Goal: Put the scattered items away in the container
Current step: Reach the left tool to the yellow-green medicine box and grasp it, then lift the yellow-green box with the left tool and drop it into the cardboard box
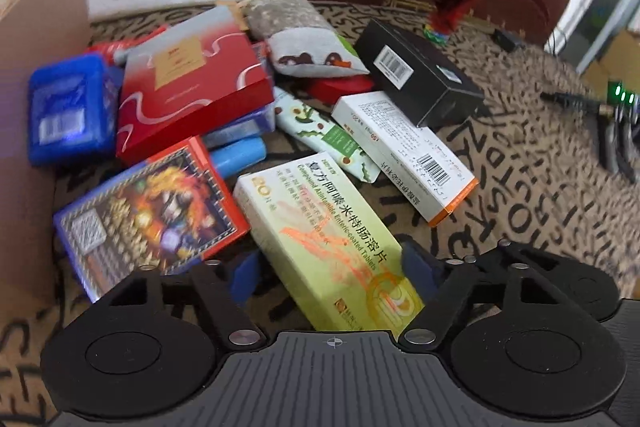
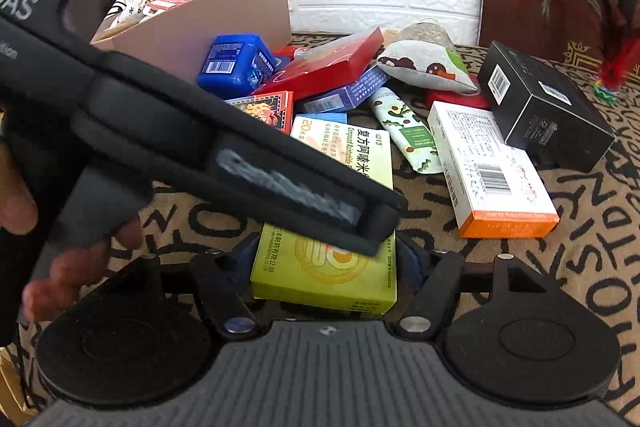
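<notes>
Jaws of the right gripper [image 2: 328, 261] stand partly open with their pads against both sides of the yellow pill box [image 2: 324, 283] at lower centre, so we judge it gripped; those of the left gripper [image 1: 332, 271] straddle the same box, a dark gap showing beside the left pad. We are at the pick-up step: next we need one firm hold, a lift clear of the pile, then a carry to the carton [image 2: 192, 23] at upper left
</notes>
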Tool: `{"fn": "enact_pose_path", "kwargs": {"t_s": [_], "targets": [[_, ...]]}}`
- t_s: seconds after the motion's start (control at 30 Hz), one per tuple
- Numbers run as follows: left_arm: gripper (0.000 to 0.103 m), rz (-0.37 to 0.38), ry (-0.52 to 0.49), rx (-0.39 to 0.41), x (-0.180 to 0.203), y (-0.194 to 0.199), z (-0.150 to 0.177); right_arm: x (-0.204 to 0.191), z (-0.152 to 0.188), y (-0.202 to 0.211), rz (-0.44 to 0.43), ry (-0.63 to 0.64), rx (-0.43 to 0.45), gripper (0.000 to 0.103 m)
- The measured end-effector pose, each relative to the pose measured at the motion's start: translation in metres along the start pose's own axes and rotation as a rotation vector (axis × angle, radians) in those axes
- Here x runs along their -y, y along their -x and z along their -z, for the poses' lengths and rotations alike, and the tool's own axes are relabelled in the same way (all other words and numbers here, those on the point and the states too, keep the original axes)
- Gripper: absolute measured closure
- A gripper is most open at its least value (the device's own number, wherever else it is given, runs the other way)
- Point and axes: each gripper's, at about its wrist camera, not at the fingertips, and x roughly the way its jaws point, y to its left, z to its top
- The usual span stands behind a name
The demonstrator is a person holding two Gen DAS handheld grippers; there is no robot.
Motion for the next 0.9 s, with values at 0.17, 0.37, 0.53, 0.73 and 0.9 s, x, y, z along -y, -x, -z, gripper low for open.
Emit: {"fn": "enact_pose_path", "kwargs": {"t_s": [0.17,0.37,0.53,0.73,0.9], "targets": [[0.047,0.015,0.084,0.047,-0.005,0.008,0.007,-0.004,0.001,0.001,0.019,-0.008,0.003,0.031],[0.057,0.057,0.124,0.069,-0.002,0.025,0.019,-0.002,0.008,0.022,0.011,-0.054,-0.005,0.031],[0.058,0.06,0.15,0.138,0.003,0.054,0.027,-0.016,0.004,0.044,0.02,-0.026,0.023,0.031],[0.06,0.01,0.168,0.279,-0.008,0.112,0.024,-0.043,-0.025,0.066,-0.031,0.035,0.102,0.031],[0.06,-0.04,0.193,0.38,-0.037,0.16,0.014,-0.079,-0.061,0.07,-0.089,0.11,0.162,0.031]]}}
